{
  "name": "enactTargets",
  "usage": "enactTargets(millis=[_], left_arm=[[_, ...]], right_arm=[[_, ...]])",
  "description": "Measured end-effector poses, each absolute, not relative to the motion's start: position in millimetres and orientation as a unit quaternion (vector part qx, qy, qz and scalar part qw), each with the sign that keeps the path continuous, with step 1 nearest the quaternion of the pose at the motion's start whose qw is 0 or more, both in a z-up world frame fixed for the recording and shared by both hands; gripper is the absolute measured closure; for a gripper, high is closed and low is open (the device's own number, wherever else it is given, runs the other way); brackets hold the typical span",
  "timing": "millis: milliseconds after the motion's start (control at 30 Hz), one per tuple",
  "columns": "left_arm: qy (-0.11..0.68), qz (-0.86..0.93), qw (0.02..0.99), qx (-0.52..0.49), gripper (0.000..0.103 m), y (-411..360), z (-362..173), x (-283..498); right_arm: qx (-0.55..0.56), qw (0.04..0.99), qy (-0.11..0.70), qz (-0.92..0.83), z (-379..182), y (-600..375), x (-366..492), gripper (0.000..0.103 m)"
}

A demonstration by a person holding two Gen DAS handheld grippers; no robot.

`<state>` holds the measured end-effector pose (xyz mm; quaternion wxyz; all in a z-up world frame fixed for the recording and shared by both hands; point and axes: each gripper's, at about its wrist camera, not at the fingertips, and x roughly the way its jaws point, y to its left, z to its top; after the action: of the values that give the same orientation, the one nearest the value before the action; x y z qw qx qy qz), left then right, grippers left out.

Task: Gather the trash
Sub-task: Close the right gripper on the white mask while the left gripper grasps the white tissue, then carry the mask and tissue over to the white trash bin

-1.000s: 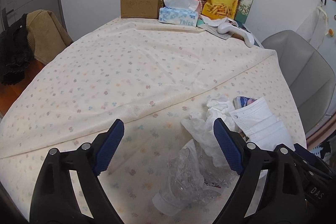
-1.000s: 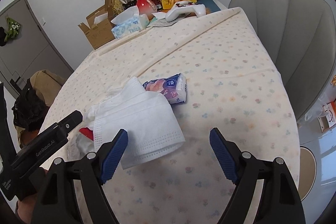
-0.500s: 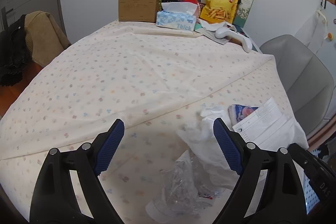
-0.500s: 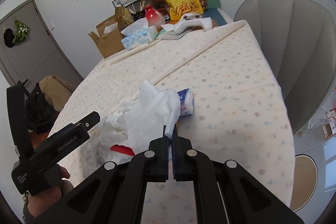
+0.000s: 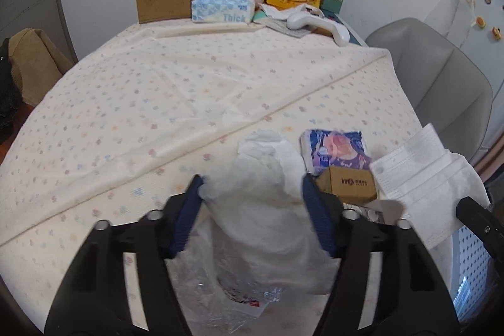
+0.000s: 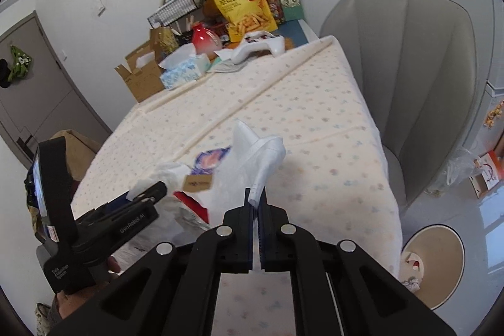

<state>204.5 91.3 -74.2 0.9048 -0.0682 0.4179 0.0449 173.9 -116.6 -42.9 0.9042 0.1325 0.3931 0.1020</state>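
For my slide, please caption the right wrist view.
Right gripper shut on a white face mask above the floral tablecloth.

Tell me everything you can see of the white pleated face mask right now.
The white pleated face mask looks like thin non-woven fabric with fine stitched edges. The right gripper is shut on one edge, so the mask hangs bunched and lifted near the table's front corner, beside the small brown cardboard box. In the left wrist view its pleats spread flat. I cannot make out ear loops.
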Motion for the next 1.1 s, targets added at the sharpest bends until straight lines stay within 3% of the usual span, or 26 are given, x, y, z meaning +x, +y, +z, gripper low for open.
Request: enactTargets(millis=[33, 100, 167, 667, 1100], left_arm=[[0.422, 0.047, 0.903, -0.066, 0.061, 90, -77, 205], [0.425, 0.046, 0.901, -0.068, 0.088, 90, -79, 205], [0.419, 0.05, 0.904, -0.067, 0.094, 89, -75, 203], [0.351, 0.043, 0.932, -0.085, 0.095, 87, -20, 173], [0.338, -0.006, 0.94, -0.042, 0.095, 10, -9, 151]], right_arm=[[0.133, 0.903, 0.398, 0.096, -46, -120, 174, 0.099], [0.138, 0.9, 0.403, 0.09, -50, -125, 174, 0.099], [0.143, 0.9, 0.402, 0.088, -50, -129, 173, 0.099], [0.145, 0.918, 0.357, 0.095, -18, -136, 149, 0.1], [0.15, 0.928, 0.336, 0.052, -8, -185, 111, 0.1]])
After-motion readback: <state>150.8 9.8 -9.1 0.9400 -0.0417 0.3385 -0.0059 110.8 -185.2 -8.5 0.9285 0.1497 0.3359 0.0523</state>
